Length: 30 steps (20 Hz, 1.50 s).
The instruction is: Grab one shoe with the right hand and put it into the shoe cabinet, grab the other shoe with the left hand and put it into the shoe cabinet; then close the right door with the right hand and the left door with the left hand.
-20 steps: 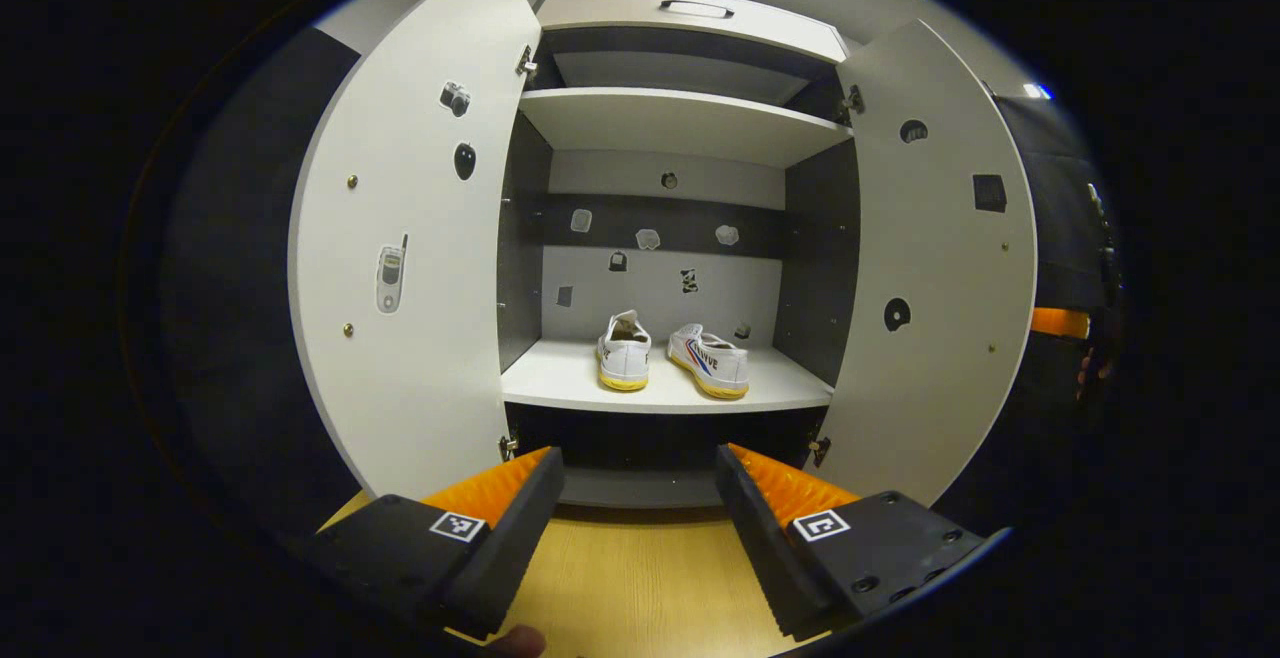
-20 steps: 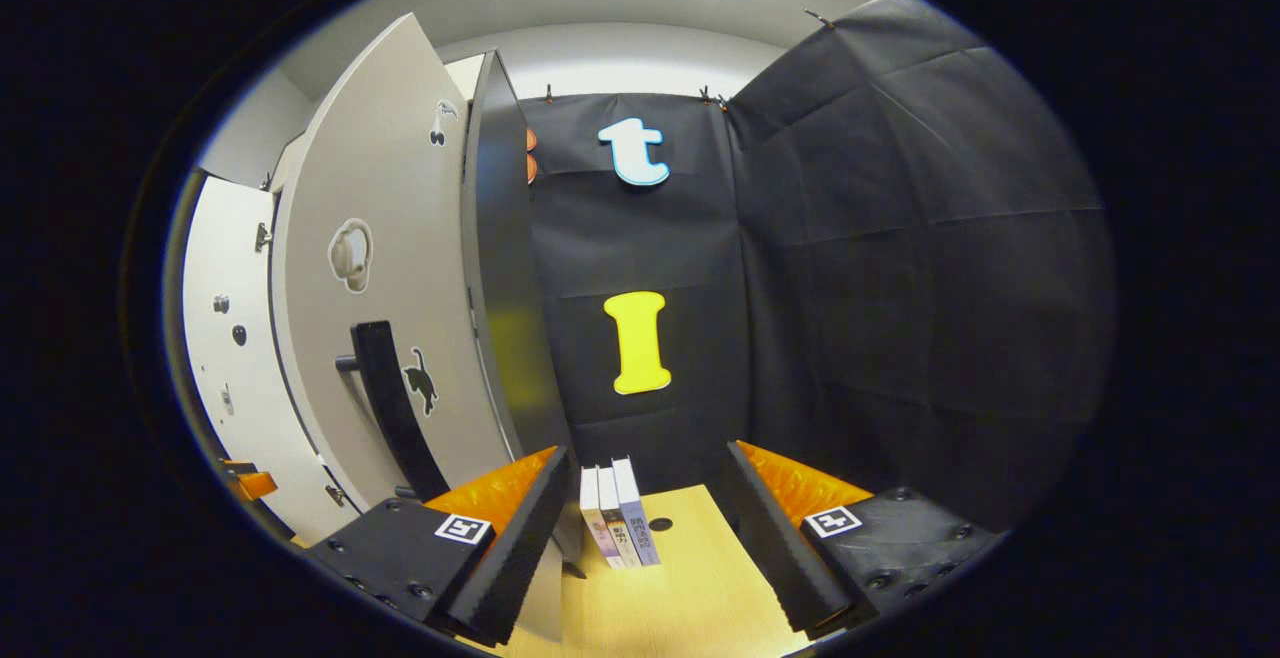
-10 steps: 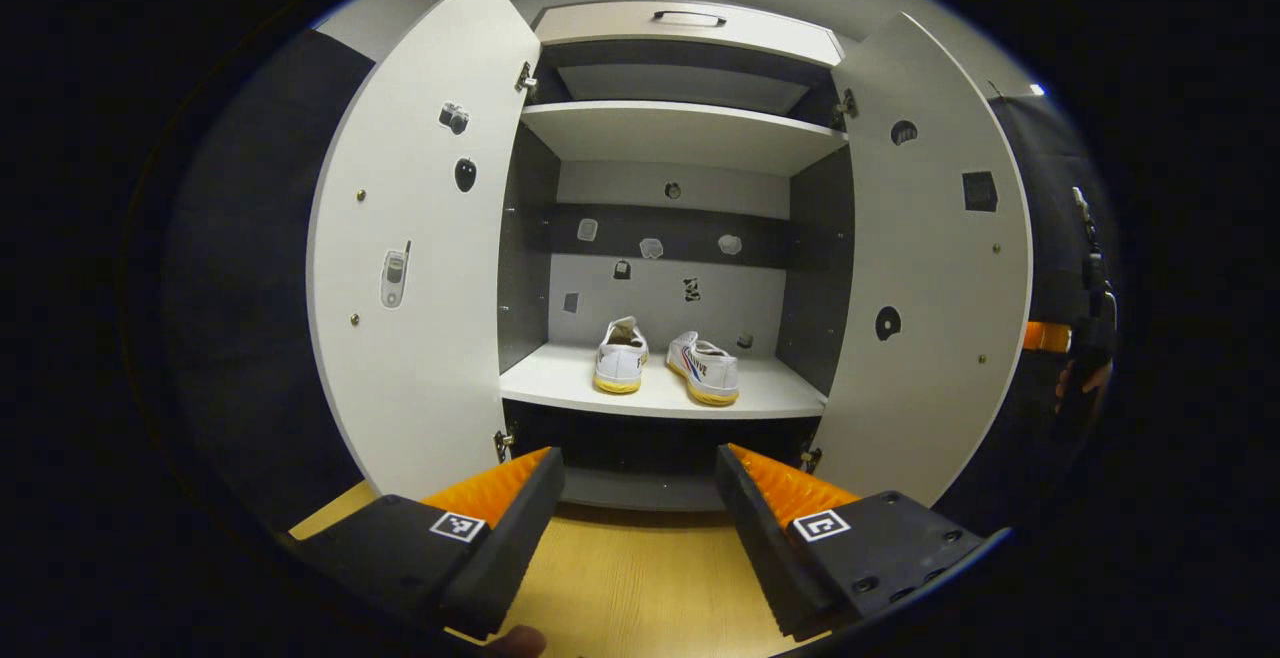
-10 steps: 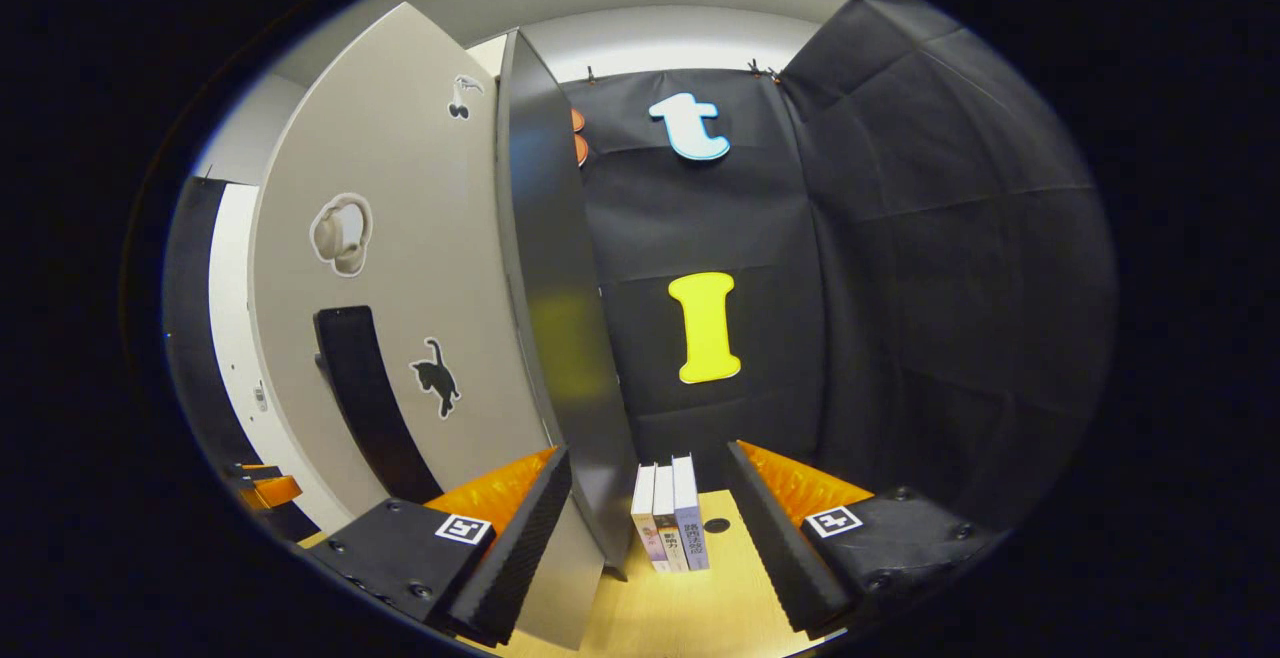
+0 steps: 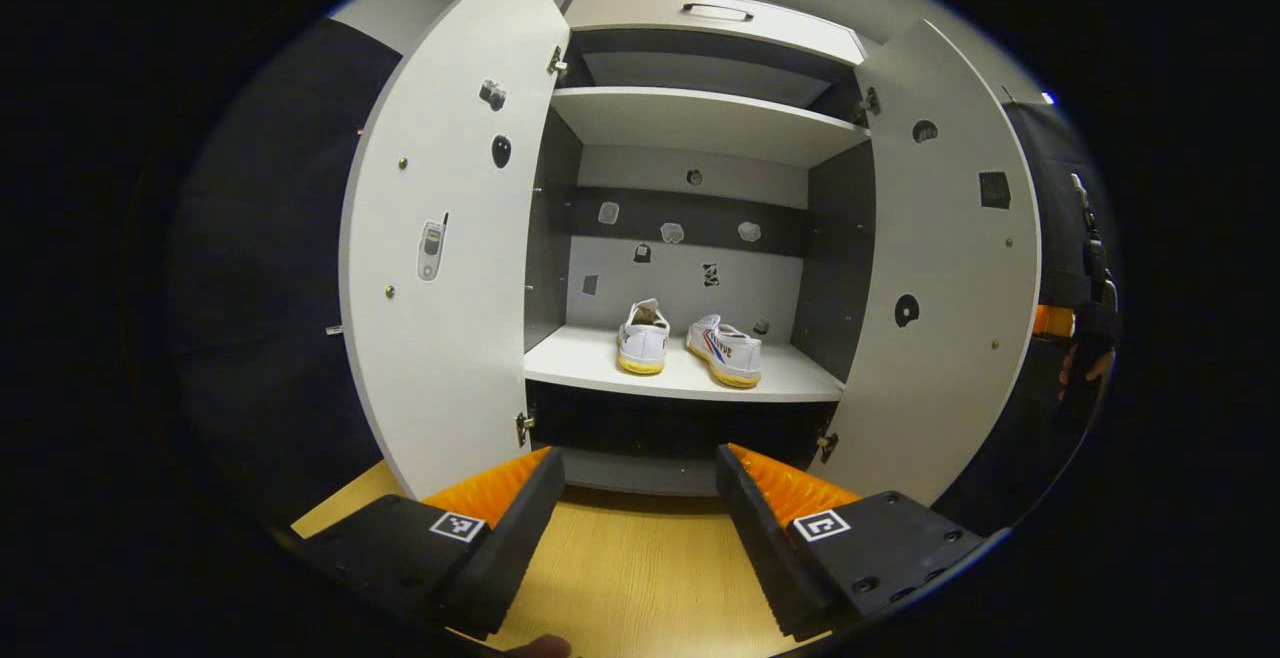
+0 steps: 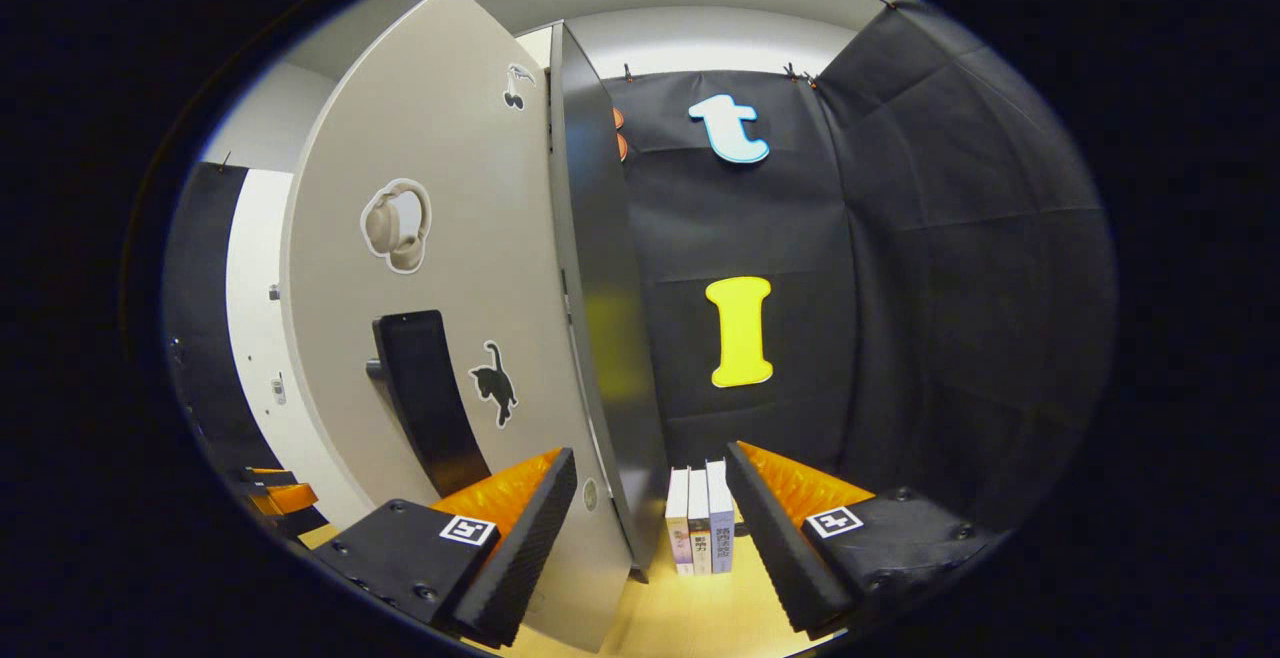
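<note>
Two white shoes with yellow soles stand side by side on the lower shelf (image 5: 600, 363) of the shoe cabinet: one shoe (image 5: 643, 336) on the left, the other (image 5: 727, 350) on the right. Both doors stand wide open: the left door (image 5: 450, 238) and the right door (image 5: 940, 268). My left gripper (image 5: 640, 518) is open and empty, well in front of the cabinet above the wooden floor. In the right gripper view my right gripper (image 6: 650, 528) is open, close behind the right door's outer face (image 6: 450, 268), whose dark handle (image 6: 425, 398) is just left of my fingers.
Three books (image 6: 698, 530) stand upright on the wooden floor beside the cabinet's dark side panel (image 6: 605, 318). An upper shelf (image 5: 700, 118) and a drawer with a handle (image 5: 715, 10) top the cabinet. A person's hand with the other gripper (image 5: 1075, 338) shows past the right door.
The left gripper view has drifted left, so the cabinet sits further right in view. My right gripper has come closer to the right door's outer face and handle. Both grippers stay open.
</note>
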Tool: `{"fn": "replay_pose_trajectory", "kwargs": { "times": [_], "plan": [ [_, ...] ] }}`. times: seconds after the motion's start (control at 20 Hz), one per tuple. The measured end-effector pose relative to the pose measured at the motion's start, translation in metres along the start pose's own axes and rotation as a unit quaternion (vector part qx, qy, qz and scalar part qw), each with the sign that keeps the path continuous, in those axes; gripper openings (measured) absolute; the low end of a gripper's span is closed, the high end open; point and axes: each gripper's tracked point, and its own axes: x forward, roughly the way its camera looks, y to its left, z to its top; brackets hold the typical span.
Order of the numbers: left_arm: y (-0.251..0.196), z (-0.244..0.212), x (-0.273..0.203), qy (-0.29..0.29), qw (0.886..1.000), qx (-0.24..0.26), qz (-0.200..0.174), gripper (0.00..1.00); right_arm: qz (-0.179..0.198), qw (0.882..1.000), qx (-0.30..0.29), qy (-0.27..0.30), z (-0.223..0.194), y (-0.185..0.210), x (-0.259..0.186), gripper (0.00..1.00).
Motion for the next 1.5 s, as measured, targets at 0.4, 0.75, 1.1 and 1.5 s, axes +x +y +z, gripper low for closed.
{"fn": "replay_pose_trajectory", "kwargs": {
  "times": [0.4, 0.75, 1.1, 1.5],
  "plan": [
    [0.052, 0.003, -0.006, 0.006, 1.0, -0.003, -0.006, 0.96, 0.003, 0.999, 0.028, 0.015, -0.016, 0.074, -0.009, 1.0],
    [0.105, 0.0, -0.033, 0.008, 1.0, -0.021, 0.002, 0.96, 0.086, 0.993, 0.075, 0.035, -0.038, 0.194, -0.002, 0.97],
    [0.177, -0.01, -0.065, -0.004, 0.999, -0.033, 0.03, 0.95, 0.087, 0.996, 0.024, 0.012, -0.058, 0.251, -0.019, 0.97],
    [0.29, 0.021, -0.051, -0.028, 0.997, -0.03, 0.072, 0.95, 0.025, 0.997, 0.05, 0.059, -0.126, 0.25, -0.053, 0.97]
  ]
}}
